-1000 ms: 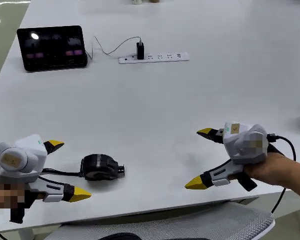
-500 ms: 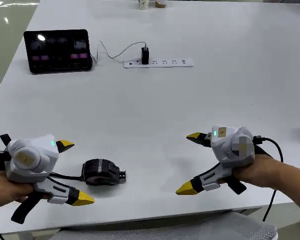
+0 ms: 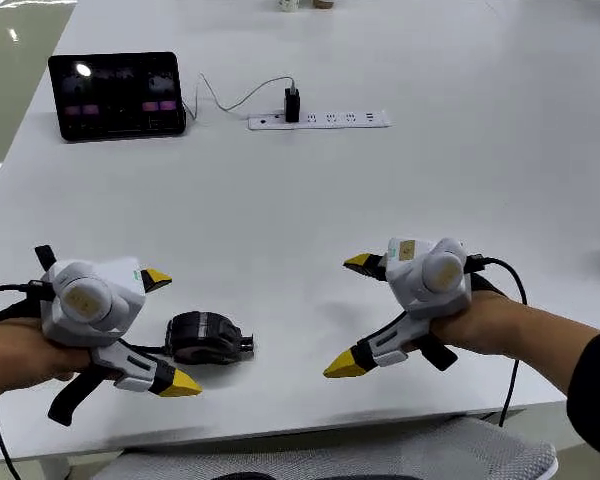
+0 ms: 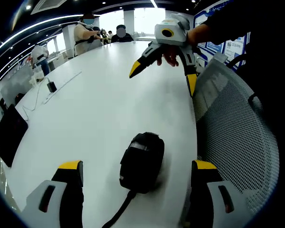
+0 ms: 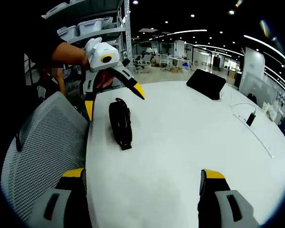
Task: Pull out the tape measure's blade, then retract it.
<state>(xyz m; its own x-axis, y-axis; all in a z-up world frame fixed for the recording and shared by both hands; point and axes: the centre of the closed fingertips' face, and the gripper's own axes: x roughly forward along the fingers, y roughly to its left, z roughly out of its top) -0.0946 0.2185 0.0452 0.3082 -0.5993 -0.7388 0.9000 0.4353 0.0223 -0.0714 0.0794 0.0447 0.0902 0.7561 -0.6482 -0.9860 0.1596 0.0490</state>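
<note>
In the head view the tape measure point(image 3: 205, 337) lies on the white table point(image 3: 280, 220) in the lower left of the frame. It is just to the right of the yellow jaw tips of the left gripper point(image 3: 168, 330), whose jaws stand wide apart and hold nothing. In the left gripper view the black case sits in the bottom centre, between the two jaws but apart from both, and a black cord leaves it toward the bottom edge. The right gripper point(image 3: 350, 314) is in the lower right of the head view, well apart from the tape measure, its jaws also spread wide and empty. In the upper left stands a dark tablet point(image 3: 117, 95), and to the right of it lies a white power strip point(image 3: 320, 120).
</note>
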